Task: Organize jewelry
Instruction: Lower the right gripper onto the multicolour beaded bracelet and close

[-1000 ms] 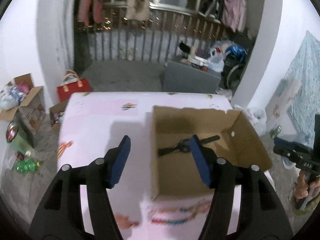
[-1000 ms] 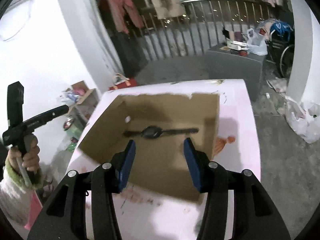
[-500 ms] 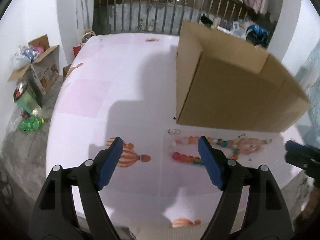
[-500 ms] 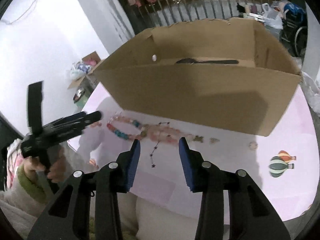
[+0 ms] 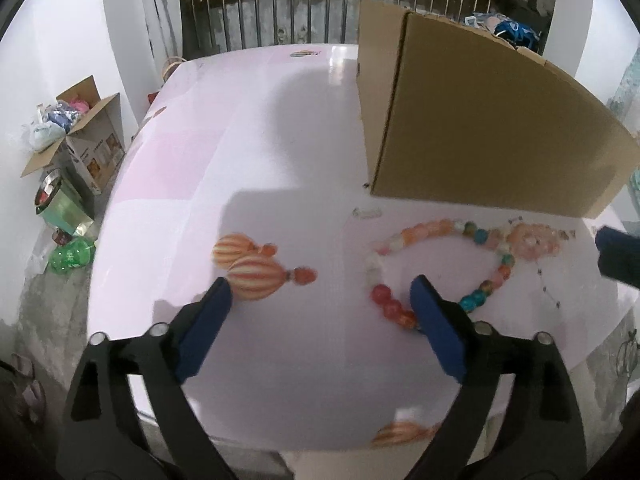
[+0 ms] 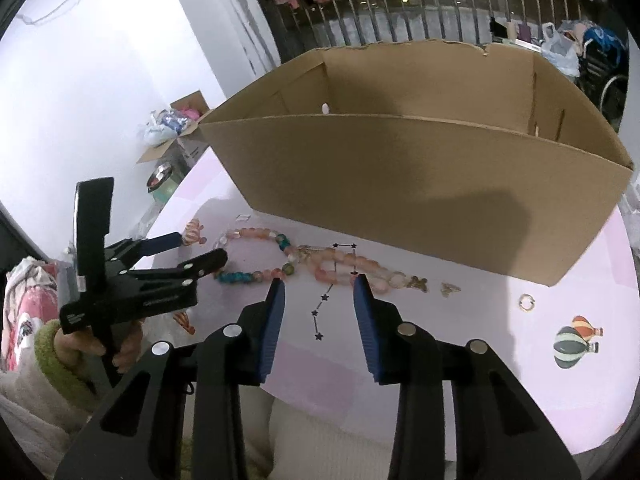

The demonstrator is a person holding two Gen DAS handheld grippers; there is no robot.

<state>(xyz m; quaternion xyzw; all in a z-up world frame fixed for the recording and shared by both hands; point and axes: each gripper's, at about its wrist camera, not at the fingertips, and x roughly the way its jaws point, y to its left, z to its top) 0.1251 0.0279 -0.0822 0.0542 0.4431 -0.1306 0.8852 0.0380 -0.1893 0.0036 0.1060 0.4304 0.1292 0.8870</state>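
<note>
A loop of large round beads (image 5: pixel 436 264), orange, red, white and teal, lies on the pink tabletop (image 5: pixel 280 152) near its front edge, joined at one end to a paler pink beaded strand (image 6: pixel 352 266). A thin dark chain with small stars (image 6: pixel 324 308) crosses that strand and runs toward the front edge. Behind the jewelry, toward the tabletop's far right corner, stands an open cardboard box (image 6: pixel 420 184); its inside floor is hidden by the near wall. Between the box and the tabletop's right edge lie two small gold pieces (image 6: pixel 450 289) and a small ring (image 6: pixel 527 303). The left gripper (image 5: pixel 322 292) hangs with jaws spread wide, having just been opening, nothing between them, its right finger just beside the loop's red beads. The right gripper (image 6: pixel 319 285), jaws partly apart and lately narrowing, frames the star chain without pressing it.
</note>
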